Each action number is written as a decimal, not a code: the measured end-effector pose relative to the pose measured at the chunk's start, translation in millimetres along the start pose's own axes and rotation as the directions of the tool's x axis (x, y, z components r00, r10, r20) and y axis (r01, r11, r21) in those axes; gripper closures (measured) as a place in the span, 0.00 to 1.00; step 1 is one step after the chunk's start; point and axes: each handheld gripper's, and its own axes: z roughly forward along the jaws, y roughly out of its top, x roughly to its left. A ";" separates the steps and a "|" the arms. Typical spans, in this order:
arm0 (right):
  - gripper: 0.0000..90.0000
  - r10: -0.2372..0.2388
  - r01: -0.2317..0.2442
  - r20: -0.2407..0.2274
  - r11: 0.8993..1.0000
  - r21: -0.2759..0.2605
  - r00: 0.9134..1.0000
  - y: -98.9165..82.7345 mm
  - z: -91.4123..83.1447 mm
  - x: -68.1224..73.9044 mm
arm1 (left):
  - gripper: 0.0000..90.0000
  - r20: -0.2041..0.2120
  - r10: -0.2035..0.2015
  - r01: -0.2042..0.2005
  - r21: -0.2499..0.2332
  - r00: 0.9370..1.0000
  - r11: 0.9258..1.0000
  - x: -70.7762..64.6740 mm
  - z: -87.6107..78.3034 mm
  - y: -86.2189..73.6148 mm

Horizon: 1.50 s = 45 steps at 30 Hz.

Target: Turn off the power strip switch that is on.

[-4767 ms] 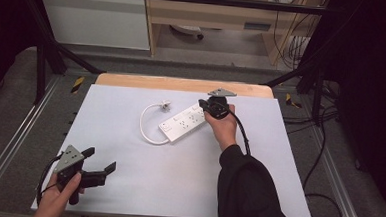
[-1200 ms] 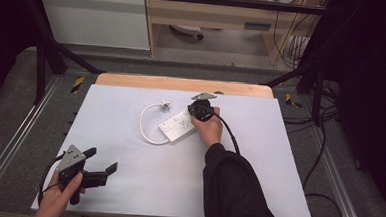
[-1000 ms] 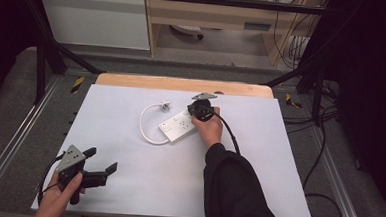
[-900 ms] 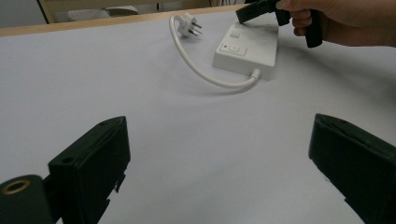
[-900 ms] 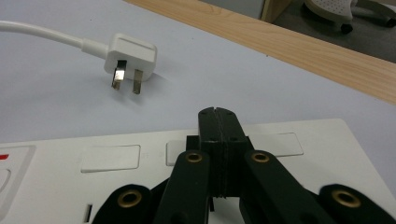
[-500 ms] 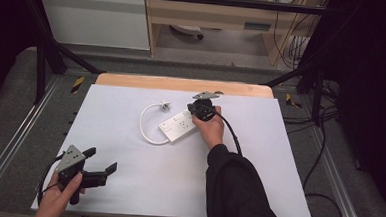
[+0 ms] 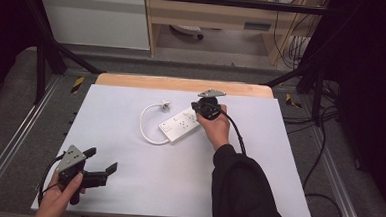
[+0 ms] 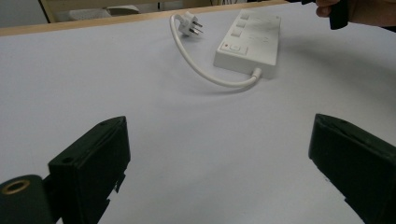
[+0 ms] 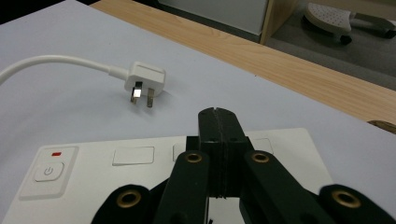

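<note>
A white power strip [image 7: 180,125] lies on the white table top [image 7: 127,185], its cable [image 7: 145,128] curling left to a white plug [image 7: 165,105] that rests on its side. My right gripper [image 7: 196,108] hovers just over the right end of the strip, shut, with nothing between its jaws. In the right gripper view the joined tips [image 9: 218,116] sit above the strip's sockets [image 9: 140,182], with the plug [image 9: 145,77] beyond and the strip's switch [image 9: 49,171] at the left. My left gripper [image 7: 101,160] stands open near the front left corner, far from the strip [image 8: 247,46].
A wooden edge [image 7: 182,84] runs along the back of the table. Metal frame rails [image 7: 9,144] flank both sides. Black cables [image 7: 321,195] lie on the floor at the right. A shelf unit [image 7: 211,14] stands behind.
My right gripper has risen a little and drifted slightly right over the strip, still shut. The left gripper, strip and plug have not moved.
</note>
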 end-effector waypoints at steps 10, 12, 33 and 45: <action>1.00 0.014 -0.014 -0.002 1.000 -0.014 1.000 1.6 -14.5 -7.9 | 0.06 -0.002 -0.001 0.001 0.001 1.000 1.000 0.2 -0.3 -0.2; 1.00 0.014 -0.015 -0.002 1.000 -0.015 1.000 1.0 -17.9 -9.1 | 0.06 -0.002 0.000 0.000 0.002 1.000 1.000 0.1 -0.2 -0.2; 0.43 0.067 -0.067 -0.015 0.998 0.007 0.998 9.3 -54.0 -14.9 | 0.06 0.003 0.001 -0.001 0.002 1.000 1.000 0.0 -1.3 -0.7; 0.09 0.090 -0.091 0.021 0.995 0.034 0.996 4.1 -78.3 -18.8 | 0.06 -0.001 -0.001 0.001 0.005 1.000 1.000 0.6 -1.8 -1.4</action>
